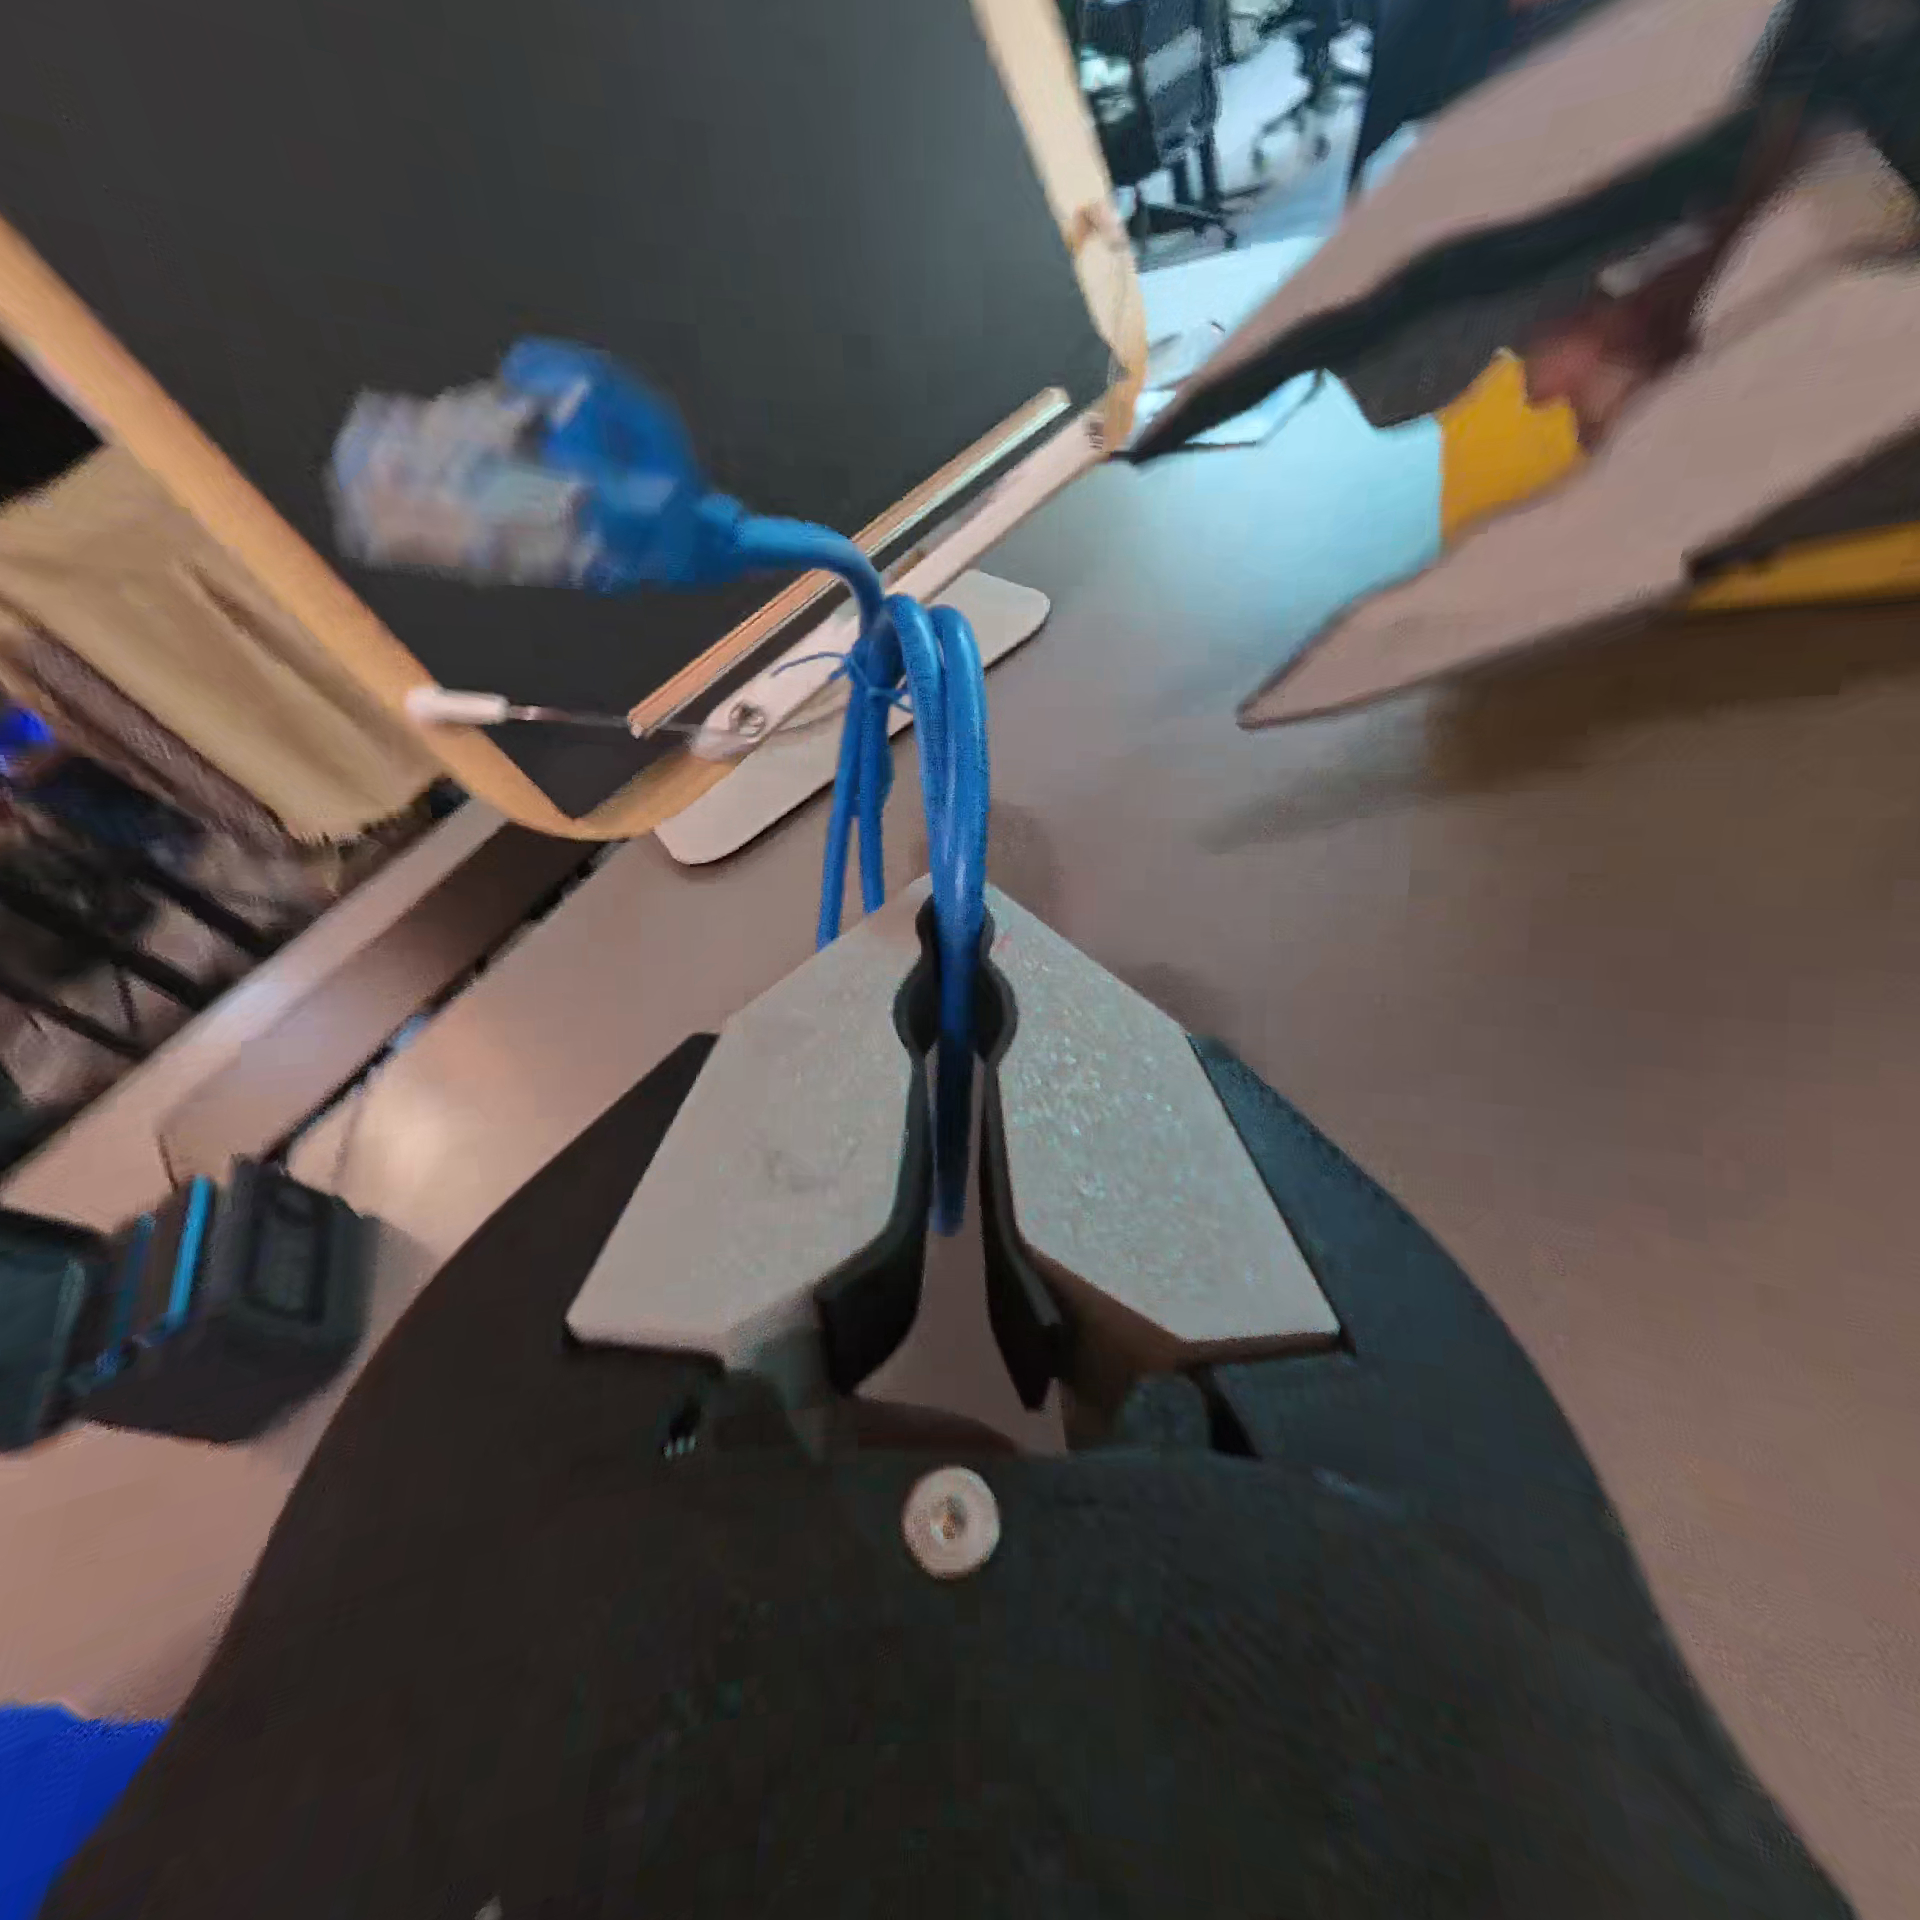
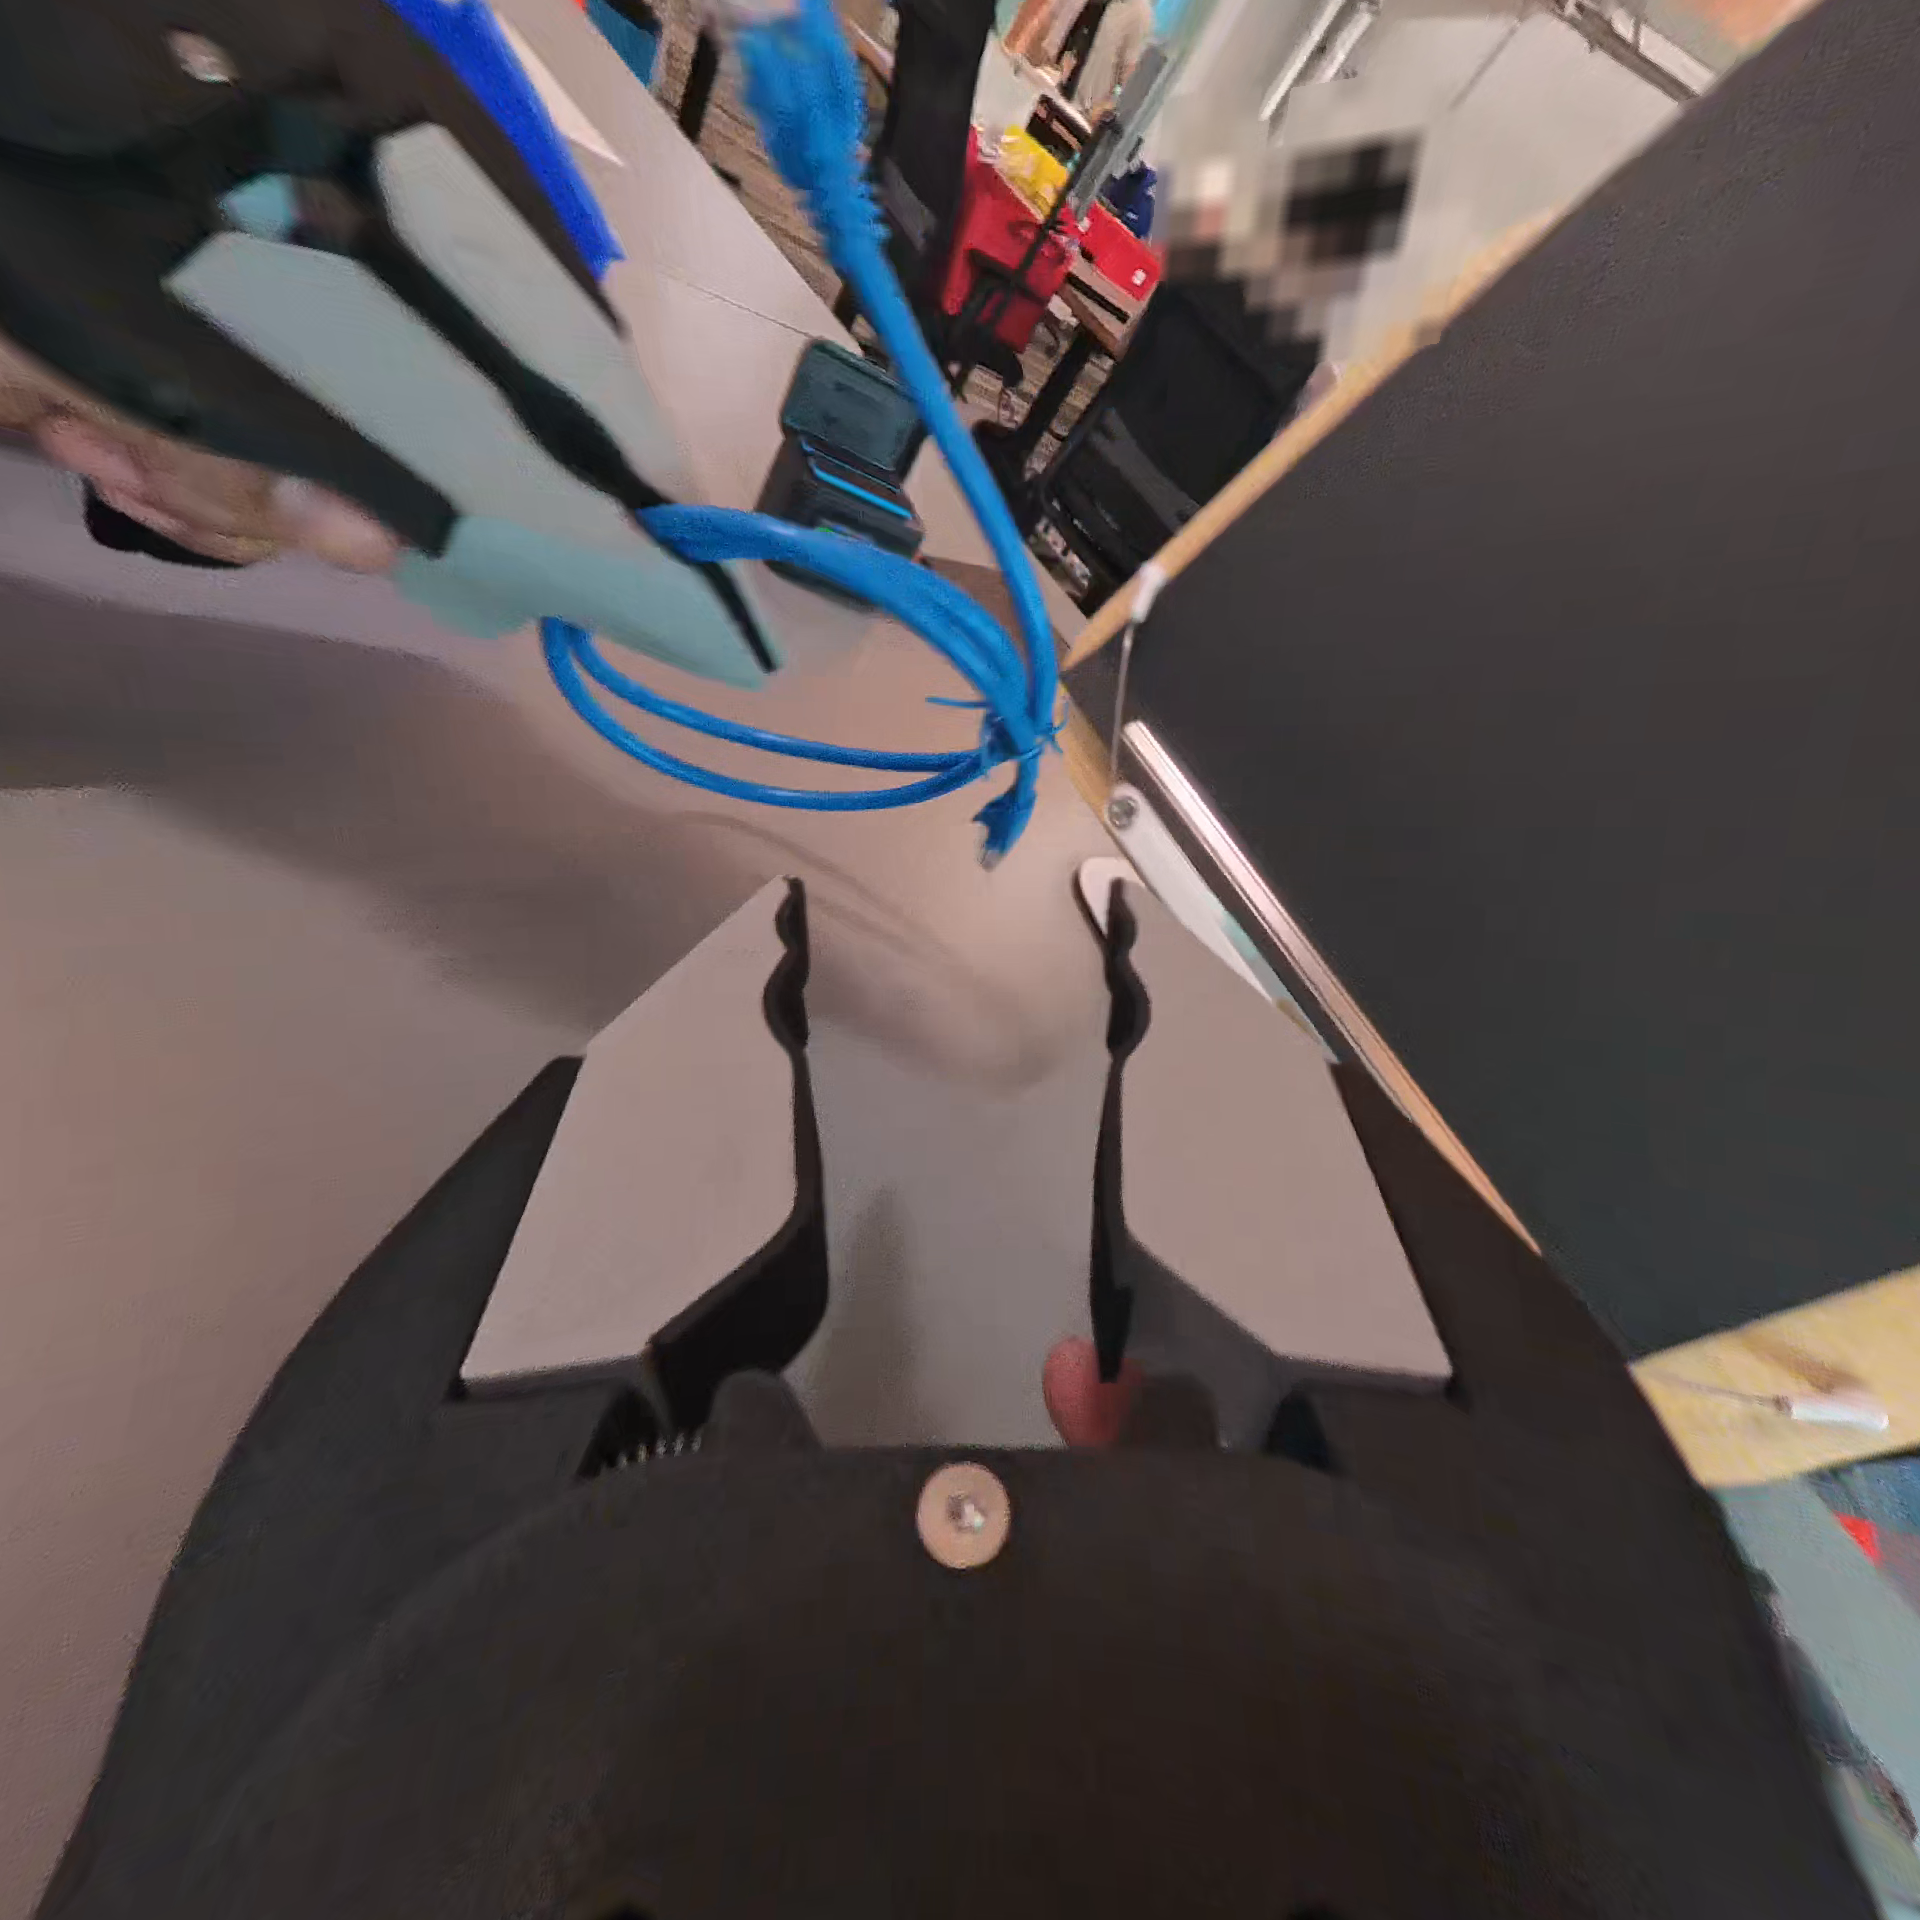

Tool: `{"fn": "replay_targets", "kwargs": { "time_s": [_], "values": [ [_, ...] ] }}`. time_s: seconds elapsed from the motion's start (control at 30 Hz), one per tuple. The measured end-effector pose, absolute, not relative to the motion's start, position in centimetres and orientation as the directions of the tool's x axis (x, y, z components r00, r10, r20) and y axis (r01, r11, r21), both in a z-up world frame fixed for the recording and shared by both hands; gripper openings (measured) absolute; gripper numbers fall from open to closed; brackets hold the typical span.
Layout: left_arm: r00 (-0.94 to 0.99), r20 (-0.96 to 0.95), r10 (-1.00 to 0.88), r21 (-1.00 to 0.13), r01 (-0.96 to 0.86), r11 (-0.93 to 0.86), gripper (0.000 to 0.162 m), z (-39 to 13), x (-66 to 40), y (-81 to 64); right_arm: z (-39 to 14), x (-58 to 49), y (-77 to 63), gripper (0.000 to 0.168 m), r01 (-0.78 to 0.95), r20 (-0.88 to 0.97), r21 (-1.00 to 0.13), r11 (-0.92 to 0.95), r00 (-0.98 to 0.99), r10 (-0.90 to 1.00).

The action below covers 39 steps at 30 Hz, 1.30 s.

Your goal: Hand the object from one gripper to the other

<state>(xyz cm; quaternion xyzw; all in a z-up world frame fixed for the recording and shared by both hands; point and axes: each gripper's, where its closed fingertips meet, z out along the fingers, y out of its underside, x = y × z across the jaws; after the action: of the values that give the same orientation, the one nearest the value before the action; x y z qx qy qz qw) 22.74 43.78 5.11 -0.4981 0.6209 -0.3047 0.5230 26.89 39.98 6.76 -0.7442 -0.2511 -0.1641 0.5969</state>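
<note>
A blue network cable [image 1: 956, 748], coiled and tied with a thin twist tie, hangs in the air above the table. My left gripper [image 1: 954, 914] is shut on the cable's loop; a blurred clear plug [image 1: 468, 488] sticks out to the upper left. In the right wrist view the same cable [image 2: 831, 748] hangs from the left gripper [image 2: 717, 613] at the upper left, with a hand behind it. My right gripper [image 2: 951, 904] is open and empty, just below the cable's tied end and small plug [image 2: 1003, 821].
A dark panel with a wooden frame [image 1: 623, 208] stands on a metal foot [image 1: 831, 748] on the brown table [image 1: 1455, 1039]. A black device with blue stripes [image 1: 208, 1299] sits on the table; it also shows in the right wrist view [image 2: 852, 447]. Cardboard flaps [image 1: 1610, 416] are at the upper right. Spacing between my two grippers at the tips: around 7 centimetres.
</note>
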Motion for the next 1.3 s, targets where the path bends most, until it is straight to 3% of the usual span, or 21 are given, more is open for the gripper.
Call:
{"fn": "replay_targets", "kwargs": {
  "time_s": [0.07,0.23,0.27,0.3,0.37,0.47,0.53,0.67,0.93,1.13,1.3],
  "values": [
    [-0.045,-0.457,-0.888,-0.845,-0.29,0.449,0.0,4.8,22.7,42.3,6.5,28.2,39.8,0.065,0.563,0.539,-0.804,-0.191,0.826,0.166],
    [-0.256,-0.597,-0.76,-0.725,-0.233,0.648,0.0,3.4,21.9,38.7,5.0,26.4,39.7,0.057,0.685,0.644,-0.708,-0.174,0.726,0.242],
    [-0.261,-0.596,-0.759,-0.724,-0.233,0.649,0.0,3.3,21.9,38.6,4.7,25.5,39.6,0.045,0.705,0.655,-0.692,-0.155,0.703,0.277],
    [-0.241,-0.582,-0.777,-0.741,-0.234,0.629,0.0,3.4,22.1,38.8,4.4,24.8,39.4,0.018,0.728,0.671,-0.671,-0.14,0.676,0.303],
    [-0.147,-0.507,-0.849,-0.81,-0.256,0.528,0.001,4.1,22.5,40.2,4.9,24.7,39.7,0.005,0.758,0.713,-0.637,-0.14,0.649,0.266],
    [-0.057,-0.264,-0.963,-0.92,-0.284,0.269,0.035,4.7,22.7,41.9,6.6,26.0,40.2,0.005,0.759,0.748,-0.631,-0.158,0.65,0.133],
    [-0.104,-0.046,-0.993,-0.951,-0.301,0.076,0.049,4.6,22.5,41.3,7.6,27.5,40.3,0.004,0.825,0.838,-0.534,-0.186,0.545,0.012],
    [-0.311,0.366,-0.877,-0.91,-0.316,-0.268,0.048,6.3,21.9,37.8,9.2,29.5,40.4,0.004,0.917,0.959,-0.274,-0.289,0.239,-0.152],
    [-0.26,0.629,-0.733,-0.774,-0.12,-0.621,0.066,9.5,23.3,39.4,10.6,27.1,41.0,0.004,0.94,0.964,-0.048,-0.339,-0.045,-0.26],
    [-0.218,0.736,-0.641,-0.663,-0.042,-0.747,0.037,9.3,23.3,41.5,10.9,25.0,41.2,0.004,0.945,0.943,0.024,-0.327,-0.13,-0.306],
    [-0.213,0.709,-0.672,-0.688,-0.001,-0.726,0.016,9.4,22.9,42.2,9.9,23.2,41.8,0.007,0.957,0.954,0.036,-0.288,-0.119,-0.276]
  ]
}}
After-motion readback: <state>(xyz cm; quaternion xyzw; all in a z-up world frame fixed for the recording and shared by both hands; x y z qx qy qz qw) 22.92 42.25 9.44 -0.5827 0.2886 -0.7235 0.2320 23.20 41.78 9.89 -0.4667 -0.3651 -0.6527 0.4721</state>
